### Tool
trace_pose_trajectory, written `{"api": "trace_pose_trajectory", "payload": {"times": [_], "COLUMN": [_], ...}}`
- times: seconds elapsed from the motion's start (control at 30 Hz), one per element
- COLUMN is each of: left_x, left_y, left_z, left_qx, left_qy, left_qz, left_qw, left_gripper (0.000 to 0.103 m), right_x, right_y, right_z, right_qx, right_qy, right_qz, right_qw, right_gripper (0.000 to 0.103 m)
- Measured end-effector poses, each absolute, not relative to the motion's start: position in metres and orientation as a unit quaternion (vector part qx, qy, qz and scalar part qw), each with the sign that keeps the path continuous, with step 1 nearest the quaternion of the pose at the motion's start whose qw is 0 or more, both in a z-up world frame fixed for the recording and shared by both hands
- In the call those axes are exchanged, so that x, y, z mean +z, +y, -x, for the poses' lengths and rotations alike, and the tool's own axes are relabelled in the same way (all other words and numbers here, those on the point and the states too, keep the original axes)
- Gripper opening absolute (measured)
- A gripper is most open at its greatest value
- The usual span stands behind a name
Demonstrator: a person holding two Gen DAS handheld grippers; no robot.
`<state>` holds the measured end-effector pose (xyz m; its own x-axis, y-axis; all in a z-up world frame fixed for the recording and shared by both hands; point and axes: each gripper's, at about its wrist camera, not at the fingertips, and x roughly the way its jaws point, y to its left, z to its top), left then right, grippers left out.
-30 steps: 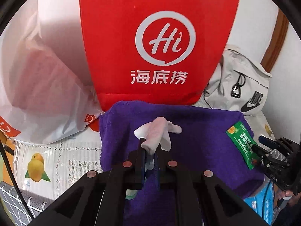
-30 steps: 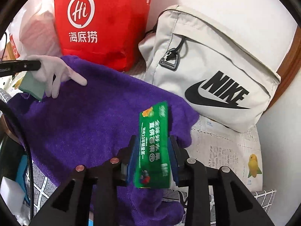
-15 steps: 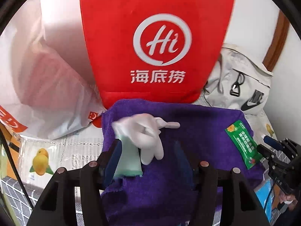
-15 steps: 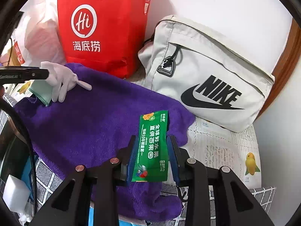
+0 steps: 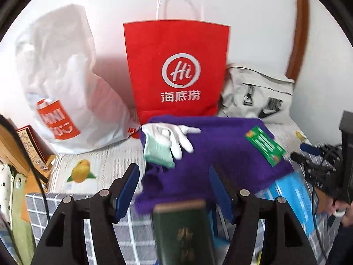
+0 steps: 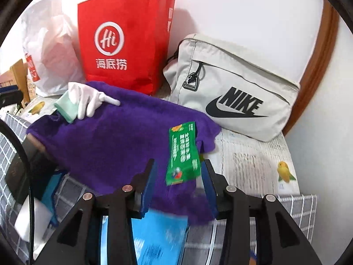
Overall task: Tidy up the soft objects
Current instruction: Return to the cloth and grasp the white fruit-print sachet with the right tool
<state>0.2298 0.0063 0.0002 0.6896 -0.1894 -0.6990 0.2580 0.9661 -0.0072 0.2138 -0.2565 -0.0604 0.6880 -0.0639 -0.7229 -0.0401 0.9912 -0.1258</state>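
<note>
on the purple towel (image 5: 211,154), white glove (image 5: 169,137), green packet (image 6: 183,152), both grippers' jaws opening, empty

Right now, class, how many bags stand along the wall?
3: a white plastic bag on the left, a red paper bag in the middle, a grey Nike bag on the right. More may be hidden.

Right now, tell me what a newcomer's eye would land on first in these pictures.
The bright red paper bag with its white logo stands upright at the back against the wall. In front of it lies the purple towel, with a white glove on its far left corner and a green packet near its right edge. Right of the bag leans a pale grey Nike bag.
</note>
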Motion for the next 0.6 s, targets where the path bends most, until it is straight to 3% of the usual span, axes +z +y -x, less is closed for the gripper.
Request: {"api": "trace_pose_trajectory", "payload": {"times": [0.13,0.6], "left_x": [0.0,-0.031], "left_y": [0.015,0.029], "left_z": [-0.188,-0.098], "left_qx": [-0.12,-0.111], "left_qy": [0.375,0.425], "left_qz": [-0.054,-0.017], "left_qw": [0.918,0.898], "left_gripper": [0.064,0.064], "right_x": [-0.051,-0.071], "right_y": [-0.245,-0.198], "right_z": [-0.174,-0.052], "right_qx": [0.003,0.055], "right_qy": [0.384,0.401], "right_qz": [0.052,0.026], "right_qw": [0.922,0.914], "right_gripper": [0.047,0.047]}}
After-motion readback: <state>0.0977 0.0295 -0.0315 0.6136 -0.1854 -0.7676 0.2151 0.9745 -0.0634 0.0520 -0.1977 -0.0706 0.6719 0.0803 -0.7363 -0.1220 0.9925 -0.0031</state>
